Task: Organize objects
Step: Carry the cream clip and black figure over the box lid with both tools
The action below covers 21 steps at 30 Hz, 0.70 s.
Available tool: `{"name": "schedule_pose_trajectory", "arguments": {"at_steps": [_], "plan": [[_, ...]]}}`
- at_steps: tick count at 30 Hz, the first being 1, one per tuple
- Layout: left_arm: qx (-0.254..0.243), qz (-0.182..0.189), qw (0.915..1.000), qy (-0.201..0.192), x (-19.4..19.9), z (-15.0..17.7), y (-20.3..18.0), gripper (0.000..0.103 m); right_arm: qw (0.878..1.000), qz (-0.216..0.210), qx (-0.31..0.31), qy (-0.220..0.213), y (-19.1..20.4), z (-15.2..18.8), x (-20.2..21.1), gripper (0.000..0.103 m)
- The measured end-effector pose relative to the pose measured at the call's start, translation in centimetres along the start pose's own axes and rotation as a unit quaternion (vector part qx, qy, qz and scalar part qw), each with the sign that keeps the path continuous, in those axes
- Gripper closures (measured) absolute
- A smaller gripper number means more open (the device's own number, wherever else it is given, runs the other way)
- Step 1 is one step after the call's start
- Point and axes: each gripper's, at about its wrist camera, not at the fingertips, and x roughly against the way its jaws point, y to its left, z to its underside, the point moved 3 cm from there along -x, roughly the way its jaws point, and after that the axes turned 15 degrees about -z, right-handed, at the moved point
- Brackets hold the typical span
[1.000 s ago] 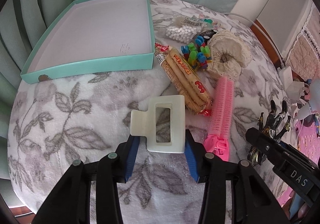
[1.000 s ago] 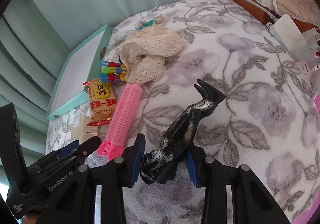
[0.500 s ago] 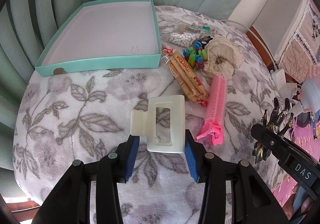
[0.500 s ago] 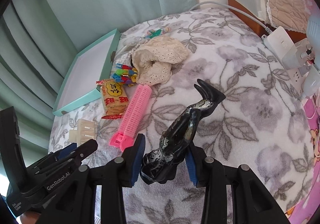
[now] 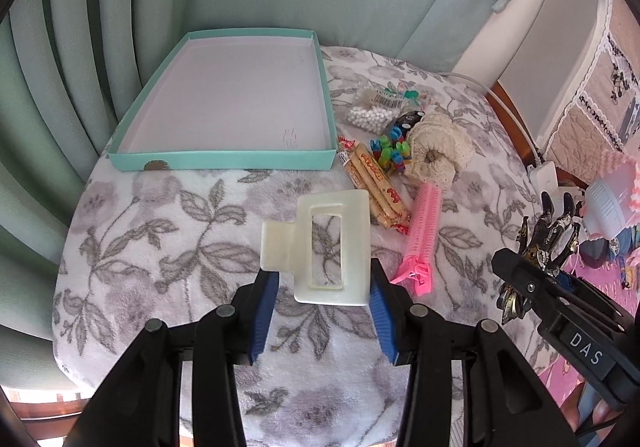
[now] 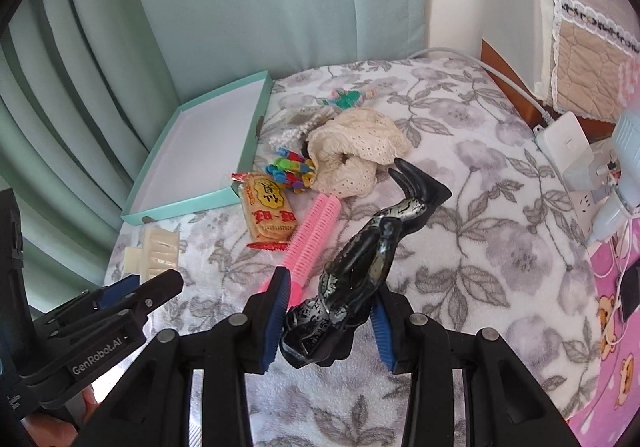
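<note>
My left gripper (image 5: pixel 322 289) is shut on a cream rectangular hair claw (image 5: pixel 320 247), held up above the flowered blanket. A black marbled hair claw (image 6: pixel 360 271) sticks up and away from my right gripper (image 6: pixel 330 301), which is shut on its lower end. In the left wrist view that black claw (image 5: pixel 548 235) and the right gripper show at the right edge. In the right wrist view the cream claw (image 6: pixel 154 253) and the left gripper show at lower left. A teal box lid (image 5: pixel 224 159) with a white inside lies empty at the far left of the blanket.
Beside the lid lie a snack pack (image 5: pixel 376 183), a pink hair roller (image 5: pixel 424 231), small coloured clips (image 5: pixel 390 151), a cream lace scrunchie (image 5: pixel 436 151) and a bag of white beads (image 5: pixel 372 115). A white power strip (image 6: pixel 568 151) with plugs sits at the right. Green curtains hang behind.
Both grippers have risen with their claws still held, so the blanket and the teal lid look smaller and farther below. The items on the blanket have not moved.
</note>
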Motion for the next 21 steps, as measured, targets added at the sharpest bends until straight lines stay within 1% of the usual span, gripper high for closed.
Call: {"name": "schedule_pose_trajectory", "arguments": {"at_steps": [4, 10, 16, 21], "plan": [[0.008, -0.004, 0.9998, -0.019, 1.0, -1.7, 0.7, 0.058, 1.0, 0.001, 0.025, -0.005, 1.4, -1.1, 0.3, 0.062], [0.019, -0.012, 0.999, -0.038, 2.0, -3.9, 2.3, 0.058, 0.999, -0.005, 0.037, -0.015, 2.5, -3.2, 0.3, 0.062], [0.032, -0.021, 0.9977, -0.055, 2.3, -7.0, 4.3, 0.058, 0.999, -0.012, 0.048, -0.019, 3.8, -5.9, -0.9, 0.062], [0.046, -0.029, 0.9961, -0.069, 2.2, -10.2, 6.6, 0.058, 0.997, -0.025, 0.067, -0.014, 5.6, -8.4, -2.6, 0.062]]}}
